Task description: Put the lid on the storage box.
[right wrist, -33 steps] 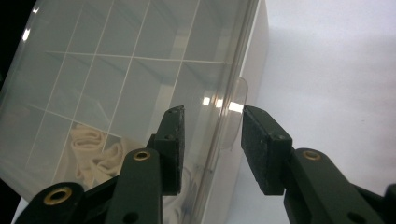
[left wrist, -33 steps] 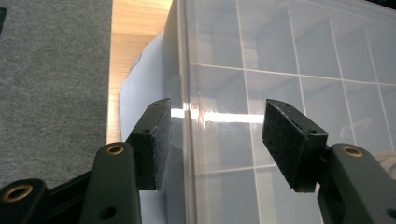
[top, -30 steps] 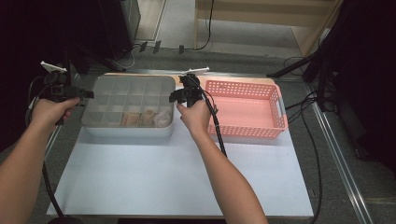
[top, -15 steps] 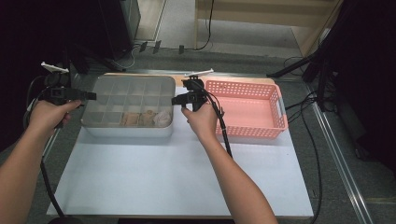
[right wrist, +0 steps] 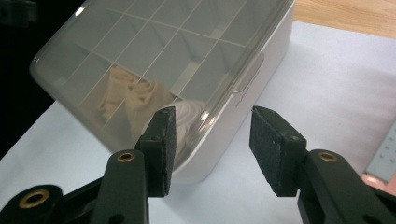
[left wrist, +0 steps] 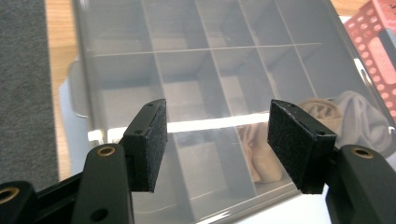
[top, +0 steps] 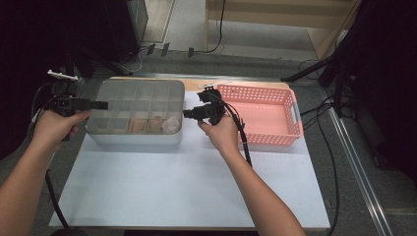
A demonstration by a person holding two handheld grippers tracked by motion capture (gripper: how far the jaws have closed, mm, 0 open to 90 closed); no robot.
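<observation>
Flanking a lidded grey box on the white table, two tongs are held spread and empty — the left tongs at its left end, the right tongs at its right end. Beige and white cloths are seen through the lid. A pink basket sits just beside the box.

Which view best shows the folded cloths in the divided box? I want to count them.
The high view: three cloths sit side by side in the box's front row. The gripper views show two through the glary lid, partly hidden.
</observation>
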